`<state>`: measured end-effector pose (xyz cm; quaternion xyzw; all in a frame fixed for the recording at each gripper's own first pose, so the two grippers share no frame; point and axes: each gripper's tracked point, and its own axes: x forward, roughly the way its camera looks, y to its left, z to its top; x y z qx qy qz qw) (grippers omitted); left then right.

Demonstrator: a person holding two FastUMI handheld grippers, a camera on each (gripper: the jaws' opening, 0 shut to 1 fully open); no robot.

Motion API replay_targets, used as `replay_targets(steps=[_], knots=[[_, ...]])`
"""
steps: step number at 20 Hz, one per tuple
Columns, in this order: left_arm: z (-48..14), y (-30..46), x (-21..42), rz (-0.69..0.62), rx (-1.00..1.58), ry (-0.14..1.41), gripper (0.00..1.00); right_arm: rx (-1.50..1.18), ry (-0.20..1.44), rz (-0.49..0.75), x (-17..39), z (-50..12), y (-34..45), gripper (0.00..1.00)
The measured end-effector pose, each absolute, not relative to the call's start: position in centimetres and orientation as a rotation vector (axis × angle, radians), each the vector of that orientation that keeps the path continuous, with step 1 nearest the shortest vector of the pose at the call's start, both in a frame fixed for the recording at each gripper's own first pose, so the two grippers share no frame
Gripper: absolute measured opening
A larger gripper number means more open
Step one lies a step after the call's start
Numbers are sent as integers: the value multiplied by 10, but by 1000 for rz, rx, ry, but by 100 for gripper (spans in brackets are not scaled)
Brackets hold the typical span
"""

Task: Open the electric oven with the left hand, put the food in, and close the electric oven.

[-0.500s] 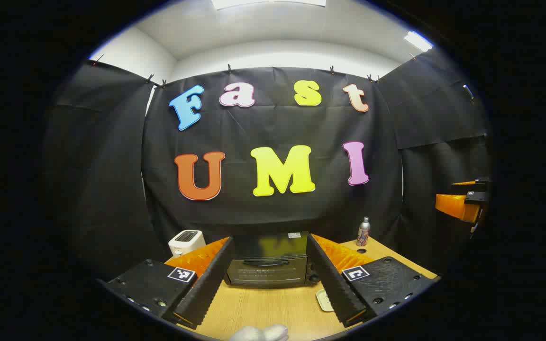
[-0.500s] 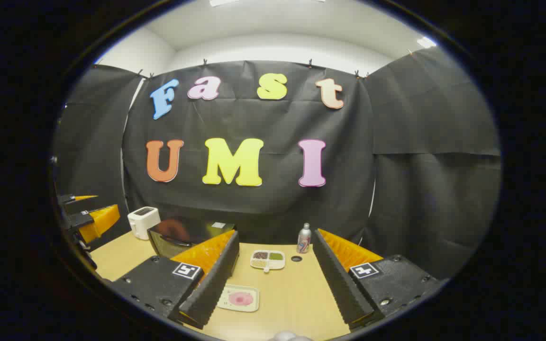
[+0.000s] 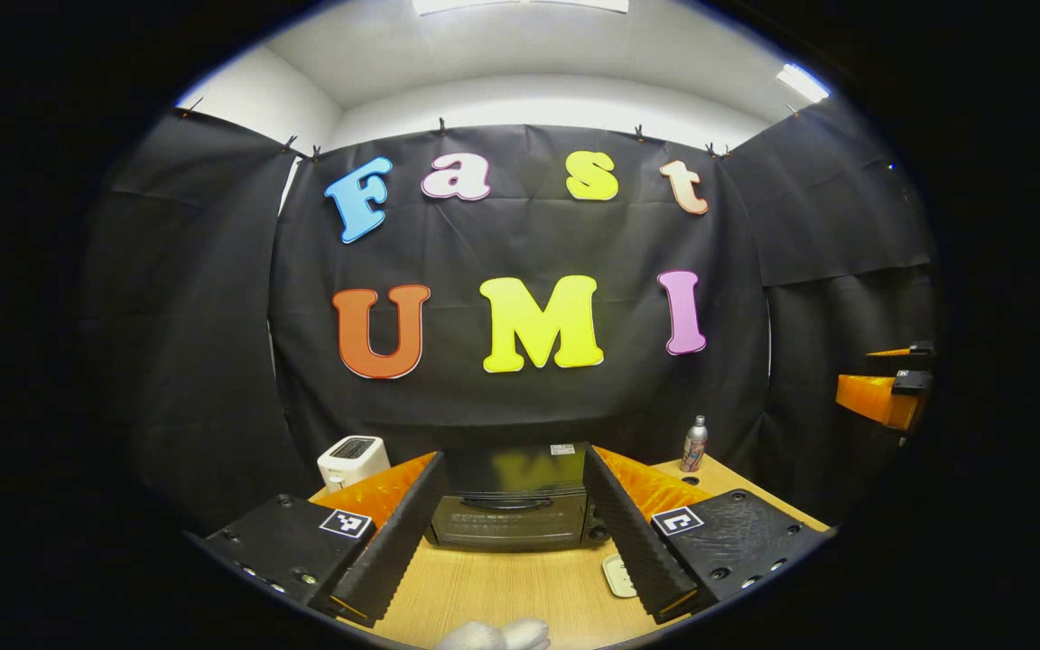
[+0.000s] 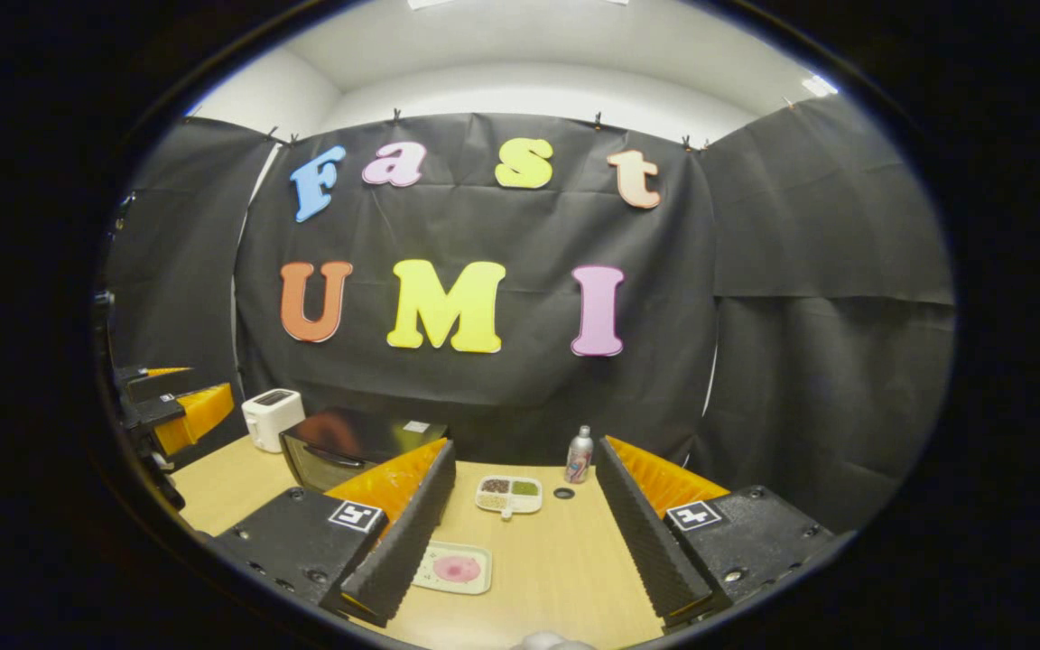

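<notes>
A: Where's the oven (image 3: 513,506)?
B: At the far side of the table (image 3: 502,587), against the cloth wall, its door closed. In the left gripper view it sits straight ahead between that gripper's fingers.
A: And the food?
B: A tray (image 4: 457,568) with a pink item lies on the table in the right gripper view, near the camera, just right of that gripper's left finger. A divided dish (image 4: 508,495) sits farther back.
A: The grippers?
B: The left gripper (image 3: 506,542) is spread wide, holding nothing, above the table short of the oven. The right gripper (image 4: 520,551) is likewise wide apart and empty over the table.
A: Anything else?
B: A white toaster (image 3: 353,459) left of the oven, and a bottle (image 3: 693,443) to the right at the far edge.
</notes>
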<state>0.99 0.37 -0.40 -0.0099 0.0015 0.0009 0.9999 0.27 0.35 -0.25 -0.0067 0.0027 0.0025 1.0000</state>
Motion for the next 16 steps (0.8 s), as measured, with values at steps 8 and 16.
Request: replay_targets(steps=[8, 16], knots=[[-19, 5, 36, -6, -9, 11, 97, -17, 11, -18, 0, -1, -7, 96], [-61, 7, 119, -27, -24, 56, 97, -28, 54, -93, -9, -7, -28, 96]])
